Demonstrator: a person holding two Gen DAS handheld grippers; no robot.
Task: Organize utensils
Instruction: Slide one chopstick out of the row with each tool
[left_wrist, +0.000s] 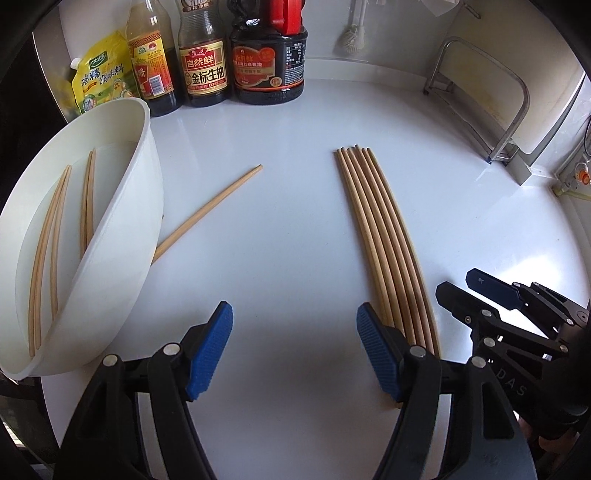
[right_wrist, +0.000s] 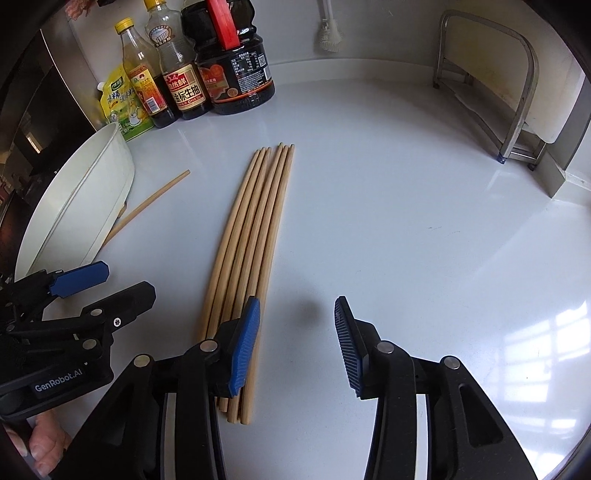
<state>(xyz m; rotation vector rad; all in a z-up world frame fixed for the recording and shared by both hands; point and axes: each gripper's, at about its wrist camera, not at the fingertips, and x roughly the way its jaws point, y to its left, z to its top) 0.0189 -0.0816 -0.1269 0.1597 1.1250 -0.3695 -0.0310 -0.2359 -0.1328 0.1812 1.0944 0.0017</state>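
Chopsticks (right_wrist: 251, 236) bundled, white counter (right_wrist: 406, 221), sauce bottles (right_wrist: 207, 70)

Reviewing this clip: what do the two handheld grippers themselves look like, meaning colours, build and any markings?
Both the left gripper and the right gripper are black plastic linkage frames with silver pivot pins. Each finger ends in a blue ribbed pad. White lettering on the left gripper's body reads GenRobot.AI in the right wrist view; letters reading DAS show on the right gripper's body in the left wrist view. No cables or sleeves are visible.
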